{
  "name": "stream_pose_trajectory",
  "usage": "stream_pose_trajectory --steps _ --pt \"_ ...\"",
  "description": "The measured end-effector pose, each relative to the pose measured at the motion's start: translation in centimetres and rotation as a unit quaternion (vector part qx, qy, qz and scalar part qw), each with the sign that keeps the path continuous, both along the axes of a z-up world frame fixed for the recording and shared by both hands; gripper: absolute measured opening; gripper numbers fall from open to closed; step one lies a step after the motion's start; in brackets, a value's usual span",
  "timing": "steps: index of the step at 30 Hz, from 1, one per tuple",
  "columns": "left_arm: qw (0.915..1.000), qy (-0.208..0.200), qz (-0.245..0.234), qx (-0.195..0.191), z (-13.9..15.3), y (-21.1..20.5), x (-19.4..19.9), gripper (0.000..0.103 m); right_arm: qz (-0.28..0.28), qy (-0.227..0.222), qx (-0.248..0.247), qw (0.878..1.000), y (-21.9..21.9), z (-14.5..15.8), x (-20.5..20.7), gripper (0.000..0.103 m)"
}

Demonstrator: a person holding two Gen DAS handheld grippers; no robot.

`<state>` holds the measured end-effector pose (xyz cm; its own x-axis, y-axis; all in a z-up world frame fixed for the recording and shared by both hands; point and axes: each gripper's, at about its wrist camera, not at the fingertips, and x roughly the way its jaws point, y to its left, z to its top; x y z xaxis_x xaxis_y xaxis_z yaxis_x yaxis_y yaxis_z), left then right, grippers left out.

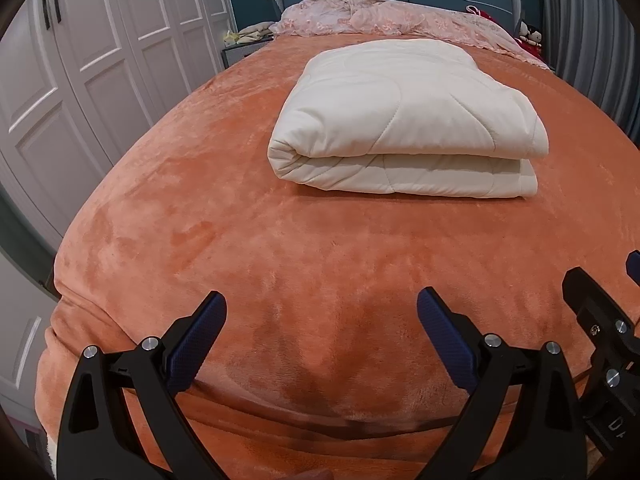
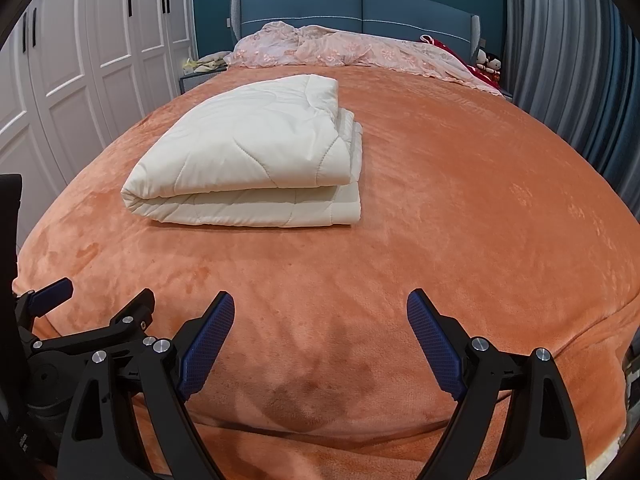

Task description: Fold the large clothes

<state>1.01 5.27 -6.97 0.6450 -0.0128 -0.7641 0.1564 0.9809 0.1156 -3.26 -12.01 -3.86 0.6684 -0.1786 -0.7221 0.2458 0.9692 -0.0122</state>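
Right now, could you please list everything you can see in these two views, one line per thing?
folded quilted cream comforter: one, cream, lying on the orange blanket, mid-bed
plush orange blanket: one, orange, covering the bed
pink lace cover: one, pale pink, bunched at the head of the bed
blue padded headboard: one, blue, behind the lace cover
white panelled wardrobe: one run of doors, white, left of the bed
grey curtain: one, grey, right of the bed
small dolls: apparently two, red and white, beside the headboard
left gripper: one, black with blue fingers, open over the blanket
right gripper: one, same colours, open
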Motion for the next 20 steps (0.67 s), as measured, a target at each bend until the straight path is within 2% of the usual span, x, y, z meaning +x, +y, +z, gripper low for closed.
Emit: stream_pose_trajectory --steps 9,20 --pt "0.9999 0.003 -0.001 -0.014 -0.12 0.18 -0.04 0.092 0.000 0.001 0.002 1.000 0.52 0.01 0.30 0.086" --pt "1.0000 0.000 0.000 -0.007 -0.09 -0.02 -0.03 0.092 -0.004 0.001 0.003 1.000 0.72 -0.15 0.35 0.086"
